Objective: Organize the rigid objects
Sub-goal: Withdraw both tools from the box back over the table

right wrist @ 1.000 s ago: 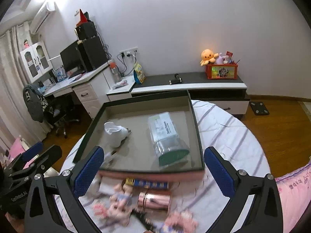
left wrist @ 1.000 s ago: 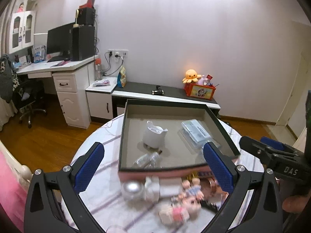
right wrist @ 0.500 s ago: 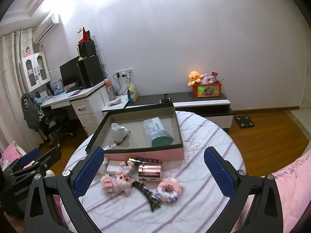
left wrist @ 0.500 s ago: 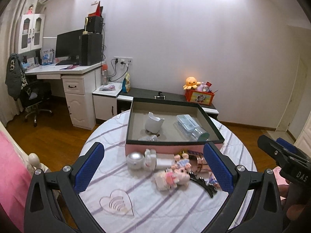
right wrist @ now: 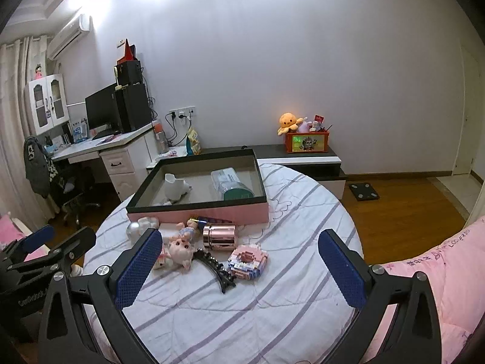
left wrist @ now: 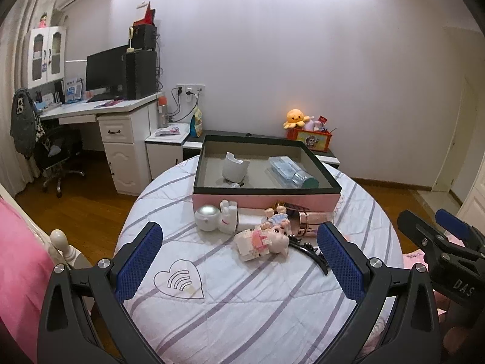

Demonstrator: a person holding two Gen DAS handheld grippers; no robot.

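A pink box with a dark rim (left wrist: 266,195) (right wrist: 200,212) stands at the far side of the round table (left wrist: 242,303). In it lie a white holder (left wrist: 234,166) and a clear bottle with a green cap (left wrist: 291,173). In front of it lie a silver-white ball (left wrist: 207,217), a pig doll (left wrist: 266,242) (right wrist: 178,250), a rose-gold cylinder (right wrist: 219,237), a black hair clip (right wrist: 215,268) and a pink brick ring (right wrist: 248,261). My left gripper (left wrist: 239,261) and right gripper (right wrist: 239,265) are both open, empty, held back above the near table.
A heart print (left wrist: 178,279) marks the striped tablecloth. Pink bedding (right wrist: 439,273) lies at the right, a pink cushion (left wrist: 18,273) at the left. A desk with a monitor (left wrist: 106,72) and a low cabinet with an orange plush (left wrist: 295,117) stand by the wall.
Both grippers have pulled back and up from the box. The loose objects in front of it have come into full view. Both stay open and empty.
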